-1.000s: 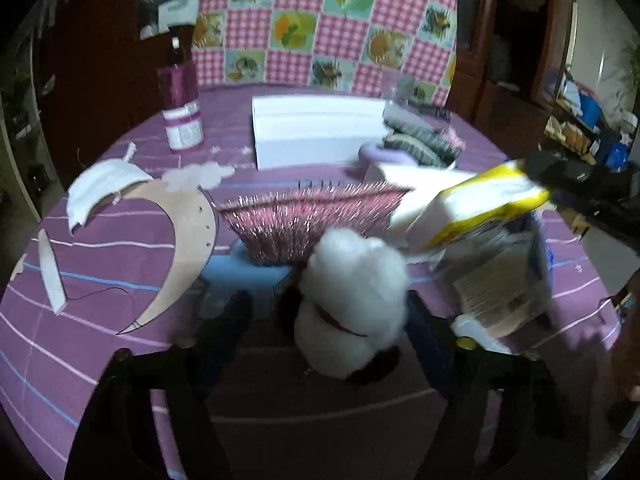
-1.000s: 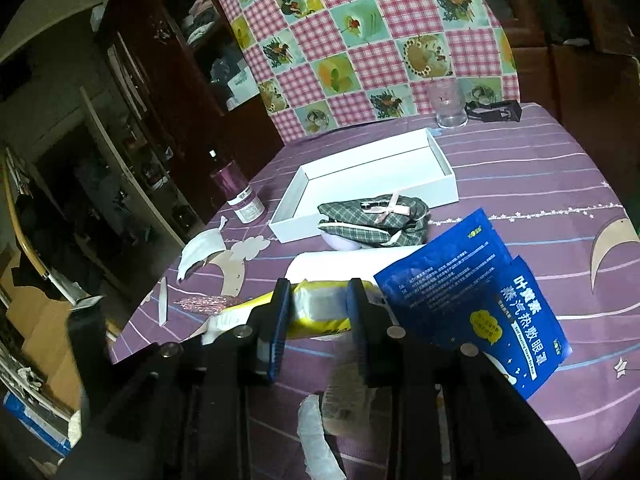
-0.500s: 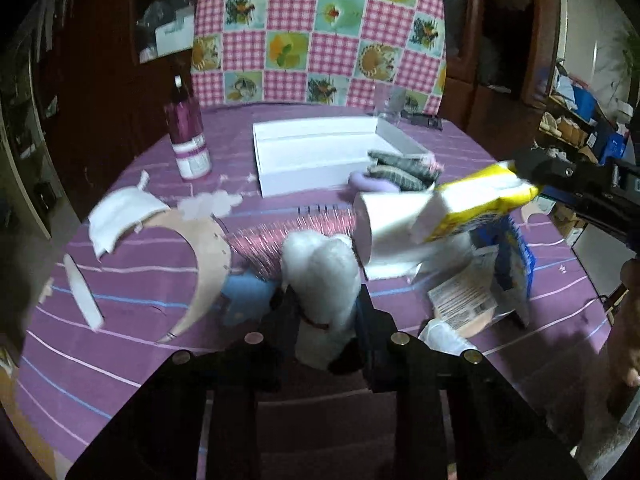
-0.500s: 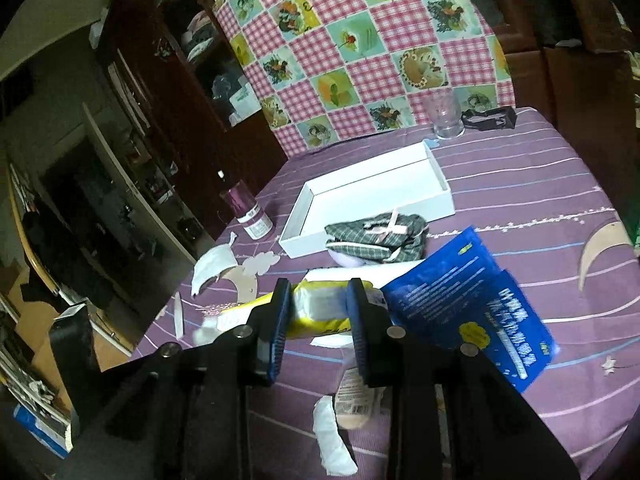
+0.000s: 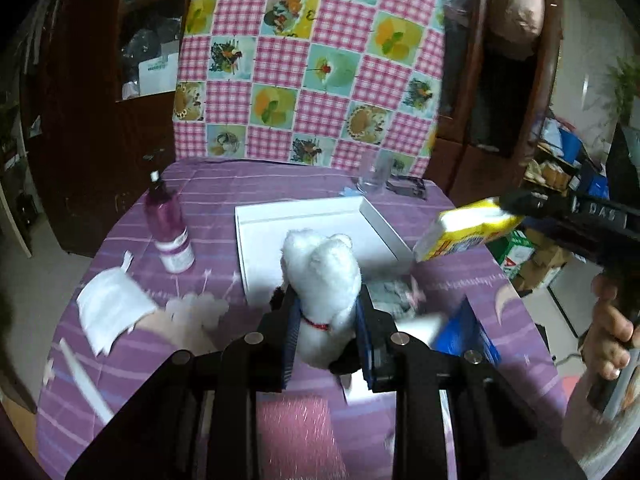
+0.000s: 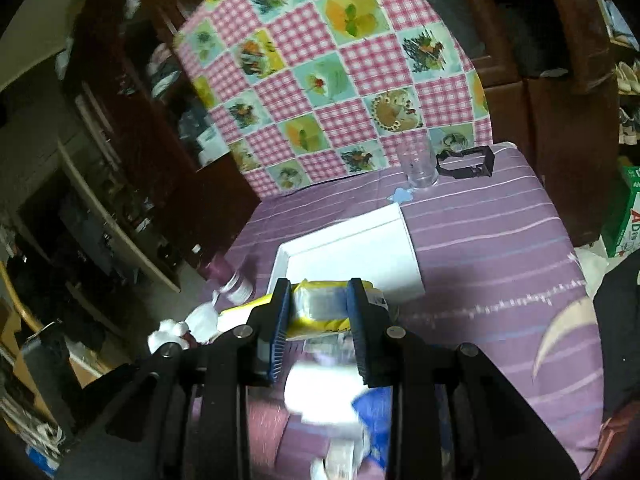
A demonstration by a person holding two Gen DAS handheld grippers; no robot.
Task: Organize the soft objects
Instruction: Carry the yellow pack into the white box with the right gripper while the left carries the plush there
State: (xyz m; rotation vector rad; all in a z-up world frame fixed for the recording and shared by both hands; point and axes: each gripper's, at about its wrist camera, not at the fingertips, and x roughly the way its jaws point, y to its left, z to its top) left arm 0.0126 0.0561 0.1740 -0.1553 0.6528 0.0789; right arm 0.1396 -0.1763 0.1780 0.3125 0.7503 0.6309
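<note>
A white plush toy point(image 5: 320, 268) with a red collar hangs above the purple table, in front of the white open box point(image 5: 260, 240). My left gripper point(image 5: 326, 304) is shut on it, blue pads pressing its sides. In the right wrist view my right gripper point(image 6: 318, 292) is shut on a yellow-and-white soft packet point(image 6: 320, 306), held over the near edge of the white box point(image 6: 360, 256). In the left wrist view that packet point(image 5: 464, 232) hovers at the box's right side, with the right gripper point(image 5: 516, 204) behind it and a person's hand point(image 5: 612, 332) on its handle.
A purple bottle point(image 5: 168, 228) stands left of the box, and a glass point(image 5: 376, 174) behind it. A white pad point(image 5: 108, 308), a cotton cloud point(image 5: 196, 308), a plaid fabric piece point(image 5: 392, 292), a blue packet point(image 5: 464, 332) and pink tinsel point(image 5: 296, 432) lie on the table. A checked cloth point(image 5: 312, 60) hangs behind.
My left gripper closed on the plush toy and lifted it off the table toward the box. My right gripper rose with the yellow packet and moved over the box's edge.
</note>
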